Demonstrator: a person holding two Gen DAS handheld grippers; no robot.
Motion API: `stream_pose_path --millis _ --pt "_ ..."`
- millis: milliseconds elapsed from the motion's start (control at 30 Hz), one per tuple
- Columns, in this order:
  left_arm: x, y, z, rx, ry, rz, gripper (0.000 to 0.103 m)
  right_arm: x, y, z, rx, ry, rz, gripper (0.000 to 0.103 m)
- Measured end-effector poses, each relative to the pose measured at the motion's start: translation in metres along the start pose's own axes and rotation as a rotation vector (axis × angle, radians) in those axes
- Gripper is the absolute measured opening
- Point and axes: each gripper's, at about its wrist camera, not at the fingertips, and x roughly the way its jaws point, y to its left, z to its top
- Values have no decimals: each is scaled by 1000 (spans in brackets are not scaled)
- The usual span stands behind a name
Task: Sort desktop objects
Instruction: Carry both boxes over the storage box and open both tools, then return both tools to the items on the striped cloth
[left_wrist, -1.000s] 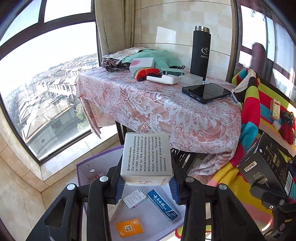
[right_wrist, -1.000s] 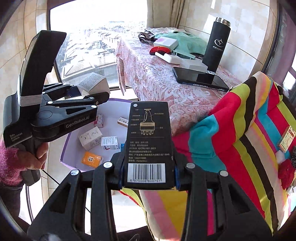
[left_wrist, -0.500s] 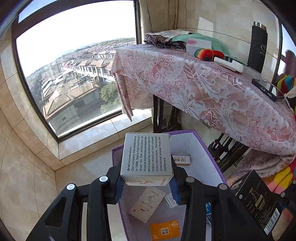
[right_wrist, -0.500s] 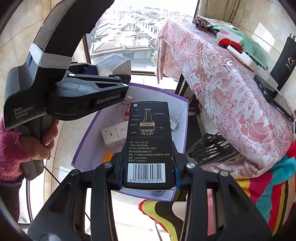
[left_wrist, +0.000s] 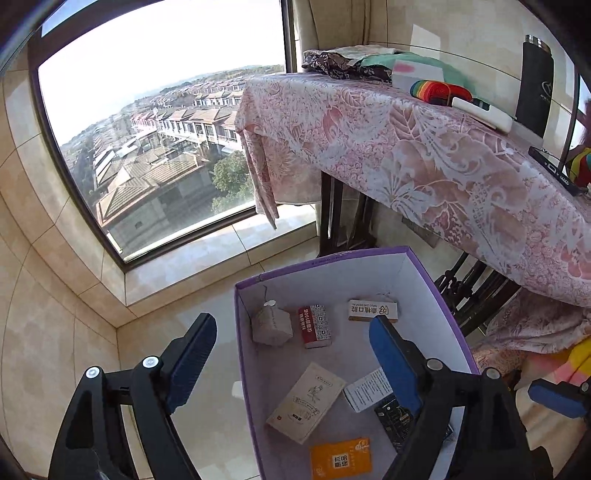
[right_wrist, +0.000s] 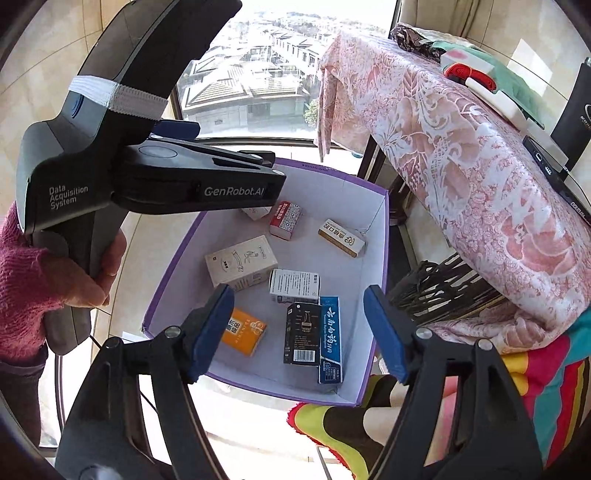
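Observation:
A purple-rimmed white box (left_wrist: 332, 260) (right_wrist: 384, 229) sits on the floor with several small cartons in it. The black carton (right_wrist: 302, 333) lies in it beside a blue tube box (right_wrist: 330, 339). The white printed carton (right_wrist: 294, 286) (left_wrist: 367, 389) lies near the middle. My left gripper (left_wrist: 291, 356) is open and empty above the box's left wall. My right gripper (right_wrist: 299, 332) is open and empty above the box's near end. The left gripper's body (right_wrist: 147, 177) shows in the right wrist view.
A table with a pink patterned cloth (left_wrist: 424, 155) (right_wrist: 461, 147) stands beside the box, holding a black flask (left_wrist: 533, 81), a phone (right_wrist: 557, 184), a rainbow roll (left_wrist: 439, 92) and a white bar (left_wrist: 482, 114). A striped cloth (right_wrist: 546, 384) lies right. A large window (left_wrist: 147, 129) is behind.
Both grippers have opened. The white printed carton has left my left gripper and the black carton my right; both now lie in the box. The left gripper has moved lower over the box.

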Motion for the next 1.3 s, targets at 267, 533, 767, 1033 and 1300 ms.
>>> stream_pose_path --millis 267,533,767,1033,1300 --pt "-13 -19 -1 17 4 -30 86 -40 -17 -20 52 -37 21 75" --pt "-93 -98 9 65 -87 -283 86 -131 -93 -90 246 -134 -18 80" --pt "-160 -262 -13 327 -52 -671 87 -222 -201 -205 606 -188 -312 85" --pt "-175 -455 -55 660 12 -767 87 -282 -299 -345 1017 -114 -574 85" --pt "-151 -595 -49 636 103 -891 87 -302 -322 -407 1116 -142 -556 85"
